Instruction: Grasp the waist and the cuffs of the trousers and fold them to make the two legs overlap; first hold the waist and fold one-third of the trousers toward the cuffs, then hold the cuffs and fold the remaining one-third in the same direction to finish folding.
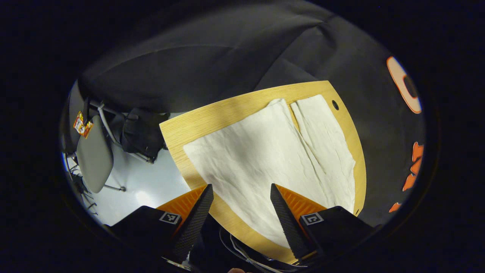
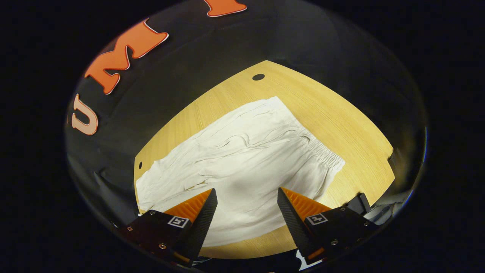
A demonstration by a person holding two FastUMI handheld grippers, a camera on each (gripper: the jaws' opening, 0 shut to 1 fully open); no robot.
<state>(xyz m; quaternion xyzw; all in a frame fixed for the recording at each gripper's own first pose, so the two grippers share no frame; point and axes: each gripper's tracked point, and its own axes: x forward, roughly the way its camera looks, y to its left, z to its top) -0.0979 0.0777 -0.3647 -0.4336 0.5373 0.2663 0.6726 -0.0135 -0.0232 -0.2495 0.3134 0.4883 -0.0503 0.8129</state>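
Note:
White trousers [image 1: 273, 159] lie spread flat on a light wooden table [image 1: 189, 129], their two legs side by side with a narrow gap of wood between them toward the far end. In the right gripper view the same trousers [image 2: 242, 167] show their gathered waist [image 2: 326, 157] at the right and the legs running off to the left. My left gripper [image 1: 241, 189] hovers open above the near part of the cloth, nothing between its fingers. My right gripper [image 2: 246, 191] also hangs open above the trousers, holding nothing.
A grey chair [image 1: 94, 155] and a dark bag [image 1: 142, 132] stand on the pale floor left of the table. The table has small round holes [image 2: 258, 77] near its edges. Black cloth walls the booth behind.

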